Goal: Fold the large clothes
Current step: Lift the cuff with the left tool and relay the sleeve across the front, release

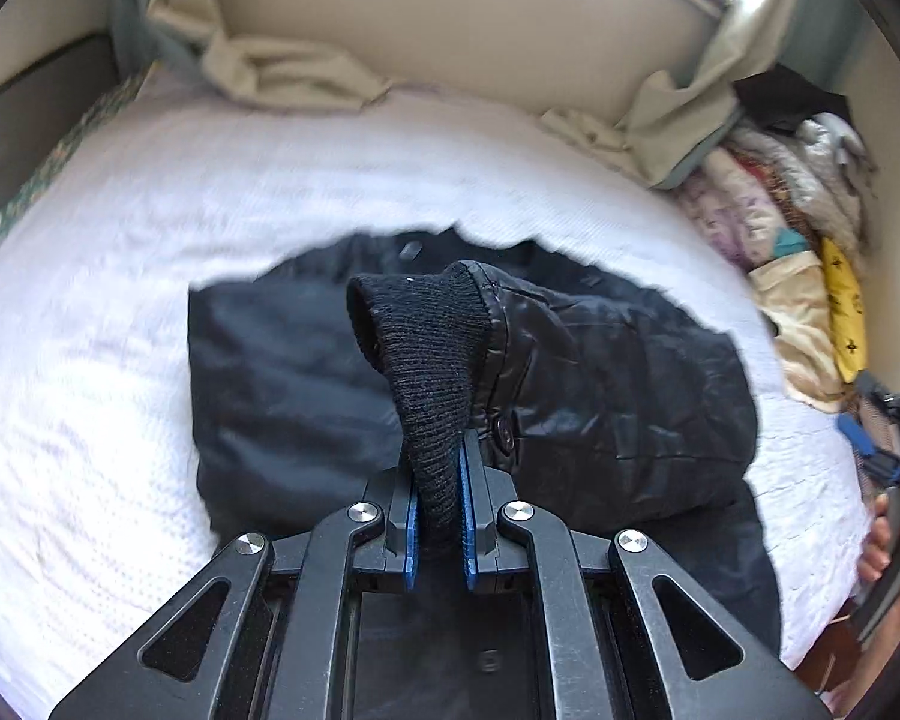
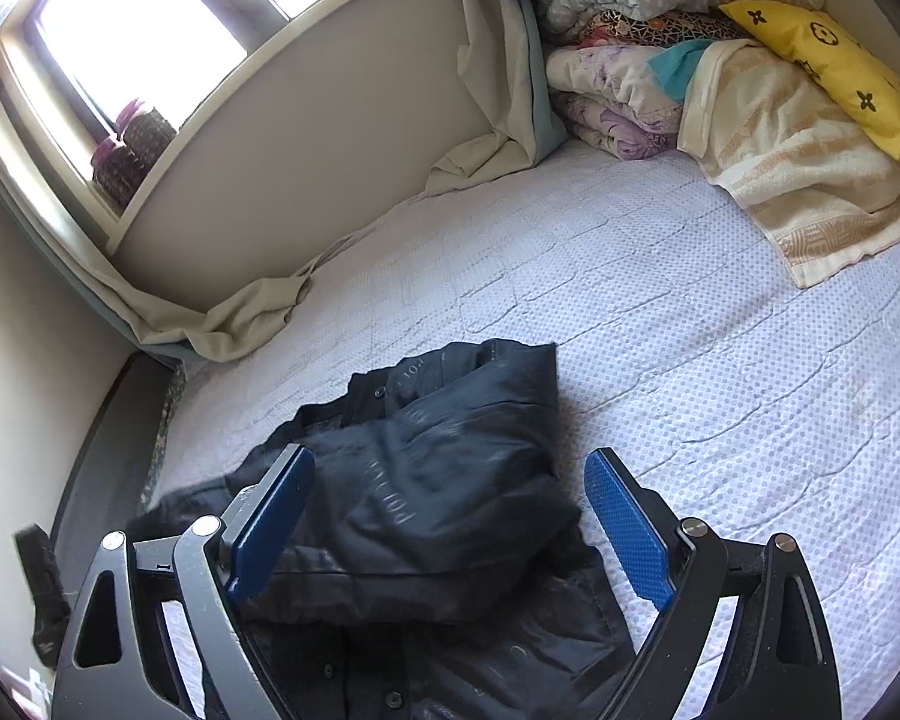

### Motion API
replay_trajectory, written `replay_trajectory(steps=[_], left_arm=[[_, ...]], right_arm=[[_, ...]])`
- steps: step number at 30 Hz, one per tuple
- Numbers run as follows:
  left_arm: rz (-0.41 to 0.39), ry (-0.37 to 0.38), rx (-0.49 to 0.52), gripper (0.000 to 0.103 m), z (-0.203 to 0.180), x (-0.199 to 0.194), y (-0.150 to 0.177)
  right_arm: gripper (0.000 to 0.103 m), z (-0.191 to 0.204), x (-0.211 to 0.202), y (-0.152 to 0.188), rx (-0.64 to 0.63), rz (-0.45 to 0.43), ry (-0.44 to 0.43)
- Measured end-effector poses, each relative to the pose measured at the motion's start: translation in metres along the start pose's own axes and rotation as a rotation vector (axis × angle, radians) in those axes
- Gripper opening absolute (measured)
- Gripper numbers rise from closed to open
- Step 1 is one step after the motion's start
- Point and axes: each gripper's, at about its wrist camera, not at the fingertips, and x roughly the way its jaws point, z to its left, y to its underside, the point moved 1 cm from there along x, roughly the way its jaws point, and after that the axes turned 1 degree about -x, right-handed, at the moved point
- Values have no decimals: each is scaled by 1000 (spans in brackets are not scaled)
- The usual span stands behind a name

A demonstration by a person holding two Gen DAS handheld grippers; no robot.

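Left hand-held gripper point(image 1: 440, 516) clamped on black knit cuff point(image 1: 426, 348) of black jacket point(image 2: 426, 480), lifted over white bed point(image 2: 690, 330). Right hand-held gripper point(image 2: 444, 522) spread wide, empty, jacket just ahead (faint lettering "POL", rest unreadable).

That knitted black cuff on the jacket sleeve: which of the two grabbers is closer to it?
Left. The left gripper is clamped on the knitted cuff, holding it above the black jacket. The right gripper stands open over the jacket's body, gripping nothing, off to the side.
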Motion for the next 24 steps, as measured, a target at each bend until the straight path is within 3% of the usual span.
replay_trajectory(steps=[9, 15, 17, 19, 24], left_arm=[[45, 20, -34, 14, 17, 35, 22], [-11, -72, -4, 44, 16, 26, 32], [-57, -72, -34, 61, 16, 11, 31], [-118, -90, -63, 69, 16, -8, 30], [-190, -80, 2, 69, -3, -31, 25]], right_arm=[[91, 10, 16, 7, -46, 39, 27], [91, 16, 24, 13, -85, 63, 58], [91, 16, 26, 14, -95, 64, 78], [91, 14, 28, 15, -94, 63, 95], [81, 13, 27, 16, -117, 55, 136]])
